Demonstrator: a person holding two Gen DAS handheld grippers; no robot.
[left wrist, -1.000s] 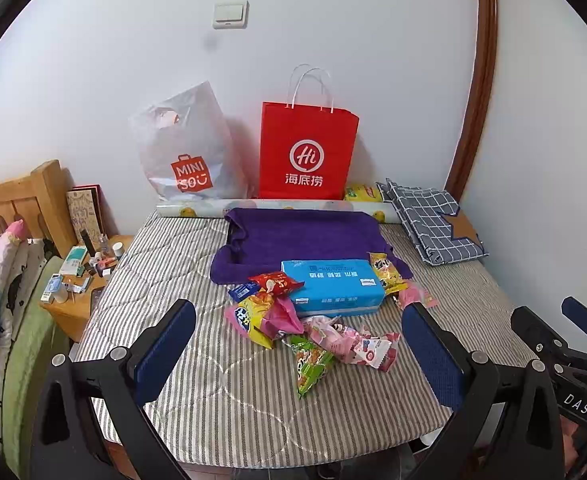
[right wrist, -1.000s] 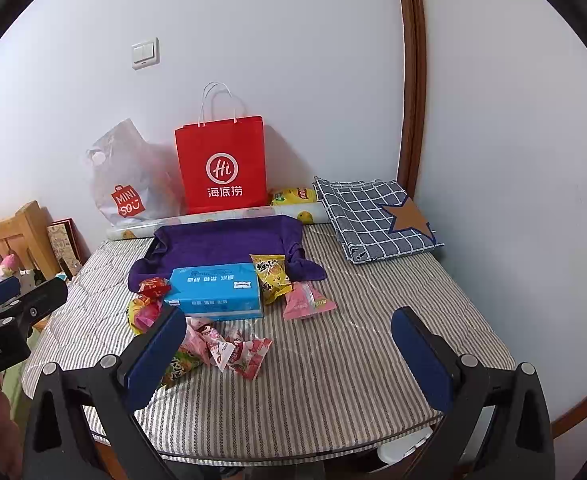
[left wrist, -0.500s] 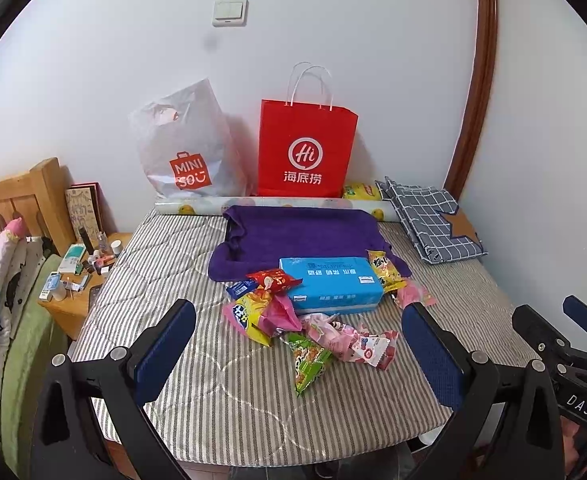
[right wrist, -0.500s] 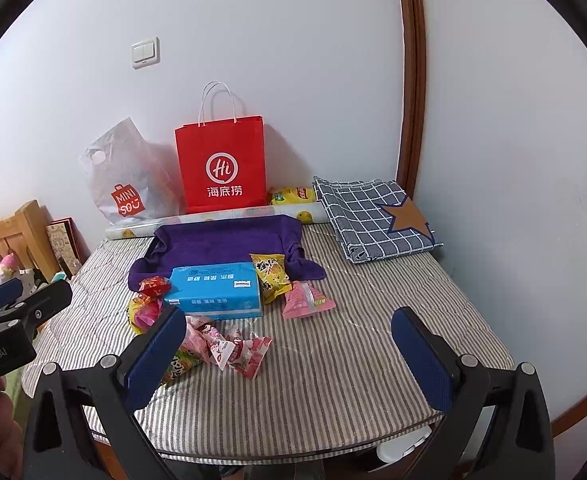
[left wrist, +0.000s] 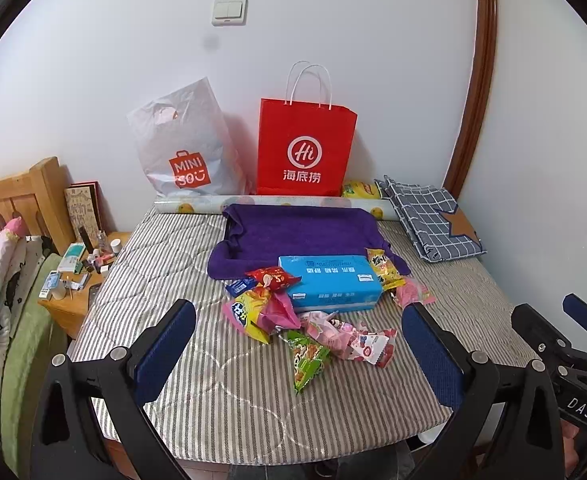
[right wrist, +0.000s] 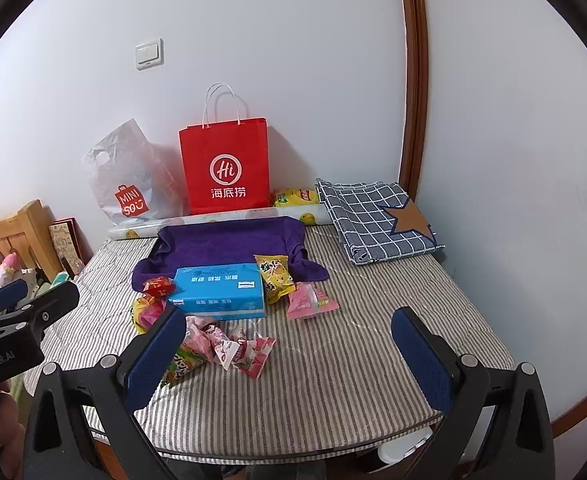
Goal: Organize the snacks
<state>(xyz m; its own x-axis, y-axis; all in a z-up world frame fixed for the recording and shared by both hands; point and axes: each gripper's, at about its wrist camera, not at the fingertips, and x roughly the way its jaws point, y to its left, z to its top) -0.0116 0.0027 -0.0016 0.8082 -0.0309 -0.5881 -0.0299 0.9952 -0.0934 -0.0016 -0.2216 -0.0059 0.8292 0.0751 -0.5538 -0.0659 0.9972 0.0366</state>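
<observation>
Green snack packet point(left wrist: 308, 356) lengthwise toward camera

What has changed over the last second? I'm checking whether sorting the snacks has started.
Almost nothing. The left gripper and right gripper hang open and empty above the striped mattress, with only a slight camera drift. Nothing was taken hold of or let go. The snack packets, blue tissue box, purple towel and red paper bag lie as before.
</observation>
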